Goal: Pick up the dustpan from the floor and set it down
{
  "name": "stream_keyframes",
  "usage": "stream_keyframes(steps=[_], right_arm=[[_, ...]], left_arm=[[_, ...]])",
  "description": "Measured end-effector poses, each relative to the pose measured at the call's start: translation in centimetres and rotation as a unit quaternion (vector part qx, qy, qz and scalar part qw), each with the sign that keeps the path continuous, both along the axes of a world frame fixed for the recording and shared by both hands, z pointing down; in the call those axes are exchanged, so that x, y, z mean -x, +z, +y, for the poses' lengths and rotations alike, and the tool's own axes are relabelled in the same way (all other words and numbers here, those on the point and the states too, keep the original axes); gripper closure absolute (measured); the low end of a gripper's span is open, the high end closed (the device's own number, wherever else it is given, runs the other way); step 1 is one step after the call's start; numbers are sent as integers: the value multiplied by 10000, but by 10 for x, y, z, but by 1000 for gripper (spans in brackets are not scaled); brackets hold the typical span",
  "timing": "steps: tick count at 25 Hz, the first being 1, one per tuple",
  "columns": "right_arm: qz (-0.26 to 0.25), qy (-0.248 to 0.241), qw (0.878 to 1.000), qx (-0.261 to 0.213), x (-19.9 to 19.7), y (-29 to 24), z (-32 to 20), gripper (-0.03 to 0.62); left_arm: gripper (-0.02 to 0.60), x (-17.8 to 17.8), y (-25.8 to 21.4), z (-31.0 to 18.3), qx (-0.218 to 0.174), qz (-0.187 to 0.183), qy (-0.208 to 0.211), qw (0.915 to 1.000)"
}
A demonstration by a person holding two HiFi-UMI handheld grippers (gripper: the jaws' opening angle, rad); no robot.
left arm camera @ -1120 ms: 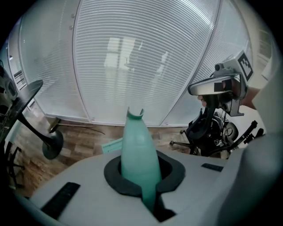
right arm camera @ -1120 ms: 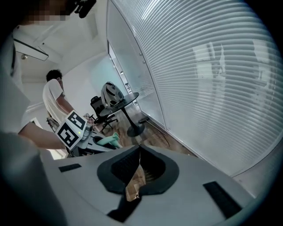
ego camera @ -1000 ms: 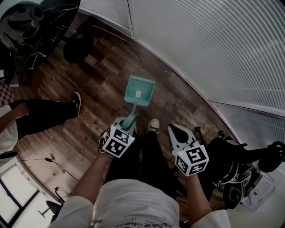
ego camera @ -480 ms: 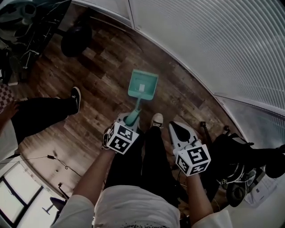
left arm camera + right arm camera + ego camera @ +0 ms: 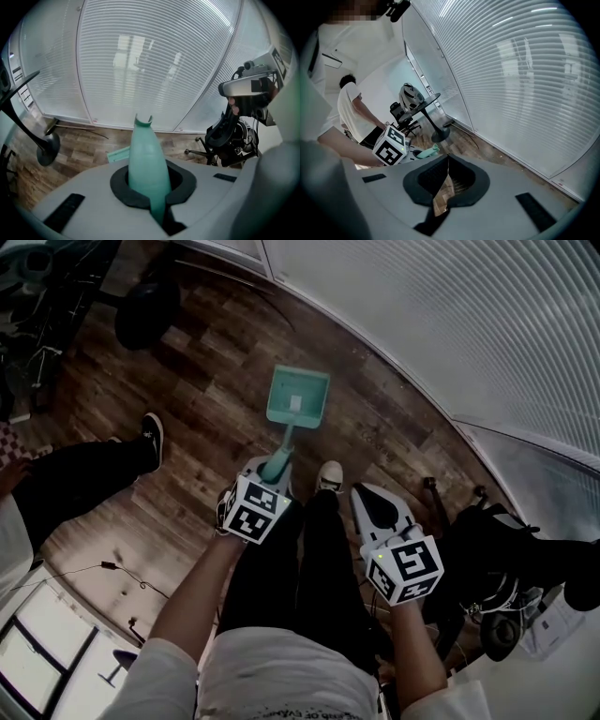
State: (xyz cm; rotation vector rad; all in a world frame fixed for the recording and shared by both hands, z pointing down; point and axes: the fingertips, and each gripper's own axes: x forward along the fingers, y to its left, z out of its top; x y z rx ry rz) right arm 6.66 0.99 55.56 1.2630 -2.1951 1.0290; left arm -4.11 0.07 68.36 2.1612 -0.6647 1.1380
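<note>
My left gripper (image 5: pixel 273 474) is shut on the handle of a teal dustpan (image 5: pixel 297 397). The handle (image 5: pixel 146 164) stands up between its closed jaws, and the pan hangs low over the brown wood floor in front of my feet. I cannot tell whether the pan touches the floor. My right gripper (image 5: pixel 365 496) hangs beside my right leg with its jaws together and nothing in them. In the right gripper view (image 5: pixel 446 183) only a thin sliver of floor shows between the pads, and the left gripper's marker cube (image 5: pixel 391 145) and the teal handle (image 5: pixel 425 151) appear at the left.
A second person's leg and shoe (image 5: pixel 152 432) stand at the left. My own shoe (image 5: pixel 328 476) is just behind the pan. A black round table base (image 5: pixel 145 310) sits at the far left. A wall of blinds (image 5: pixel 450 324) runs close ahead, and a black chair (image 5: pixel 506 559) is at the right.
My left gripper has sunk toward the floor with the dustpan still in its grip. The right gripper has come down a little too. The seated person's leg has shifted slightly.
</note>
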Motion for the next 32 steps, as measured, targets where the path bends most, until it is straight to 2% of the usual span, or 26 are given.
stream_keyframes(steps=[8,32], right_arm=[[-1,103,9999,127,-9,6,6,568],[-94,129,9995,257,-12,13,16,568]], left_arm=[[558,-4,24,-6,103,31,-206,9997],[557,-9,48,6,253,-12,-134,9996]])
